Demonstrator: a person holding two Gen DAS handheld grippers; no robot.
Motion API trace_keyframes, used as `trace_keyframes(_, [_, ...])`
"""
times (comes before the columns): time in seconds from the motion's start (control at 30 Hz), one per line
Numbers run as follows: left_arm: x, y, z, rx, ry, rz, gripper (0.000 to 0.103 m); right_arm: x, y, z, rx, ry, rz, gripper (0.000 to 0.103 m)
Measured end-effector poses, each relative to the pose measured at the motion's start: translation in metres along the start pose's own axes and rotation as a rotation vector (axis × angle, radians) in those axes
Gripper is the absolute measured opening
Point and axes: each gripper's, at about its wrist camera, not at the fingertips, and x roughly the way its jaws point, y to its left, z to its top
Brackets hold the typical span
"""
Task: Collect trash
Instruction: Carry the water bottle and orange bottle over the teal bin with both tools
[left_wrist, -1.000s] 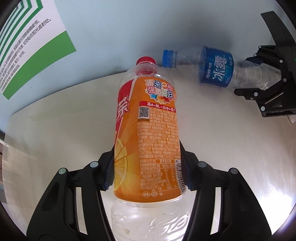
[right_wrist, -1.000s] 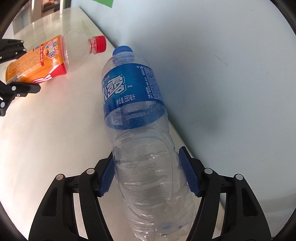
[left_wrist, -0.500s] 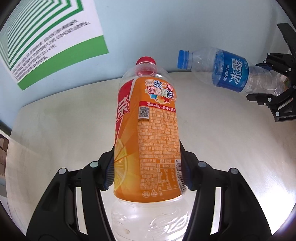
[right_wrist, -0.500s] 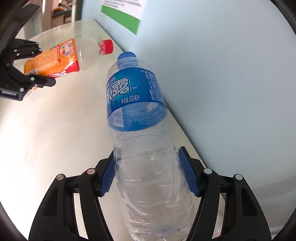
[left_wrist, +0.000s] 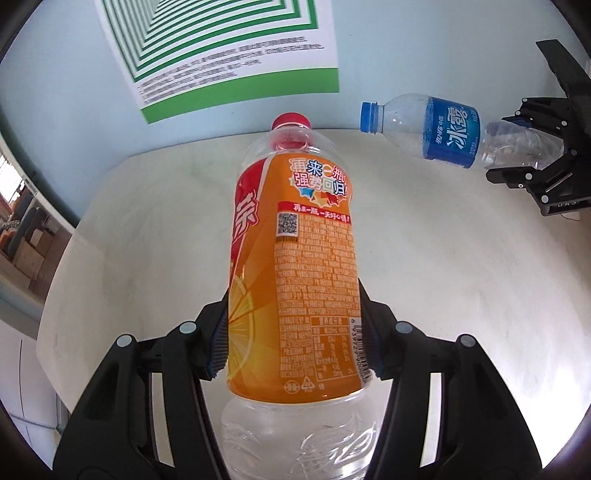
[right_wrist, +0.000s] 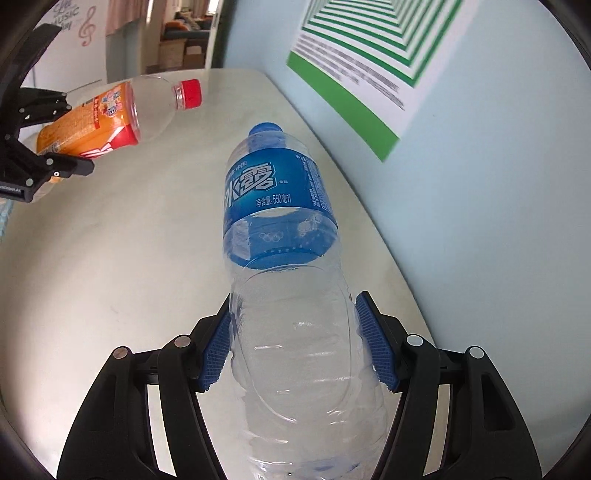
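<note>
Bottles lifted clear of the tabletop: left claw grips orange tea bottle, right claw grips water bottle, ready for binning.

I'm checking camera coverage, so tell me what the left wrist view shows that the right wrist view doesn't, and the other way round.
Only the left wrist view shows the orange bottle's QR code, nutrition text and barcode, with the left gripper's pads pressed on its label. Only the right wrist view shows the doorway into a further room, the music-note sign, and the right gripper clamping the water bottle's clear body. Both show the two capped bottles, the pale table, the blue wall and the green-striped poster.
</note>
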Motion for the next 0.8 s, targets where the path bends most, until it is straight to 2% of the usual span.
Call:
trace_keyframes(0.07, [-0.012,0.017,-0.015,-0.038,-0.001,0.021,0.054,-0.017,0.024,0.029,-0.026,-0.022,0.027,0.064])
trace_keyframes(0.13, [-0.026,0.036,-0.033,-0.083,0.002,0.047,0.054,-0.018,0.049,0.049,-0.062,-0.040,0.056,0.063])
trace_keyframes(0.17, [-0.033,0.049,-0.042,-0.104,0.005,0.056,0.054,-0.017,0.066,0.062,-0.085,-0.049,0.074,0.063])
trace_keyframes(0.2, [-0.041,0.062,-0.052,-0.130,0.007,0.070,0.054,-0.013,0.102,0.080,-0.105,-0.052,0.090,0.063])
trace_keyframes(0.33, [-0.069,0.103,-0.097,-0.228,0.009,0.126,0.054,-0.011,0.163,0.117,-0.192,-0.078,0.160,0.063])
trace_keyframes(0.57, [-0.110,0.203,-0.208,-0.417,0.051,0.232,0.054,-0.012,0.320,0.181,-0.360,-0.114,0.341,0.062])
trace_keyframes(0.8, [-0.155,0.265,-0.335,-0.666,0.139,0.337,0.054,-0.028,0.498,0.228,-0.527,-0.117,0.580,0.062])
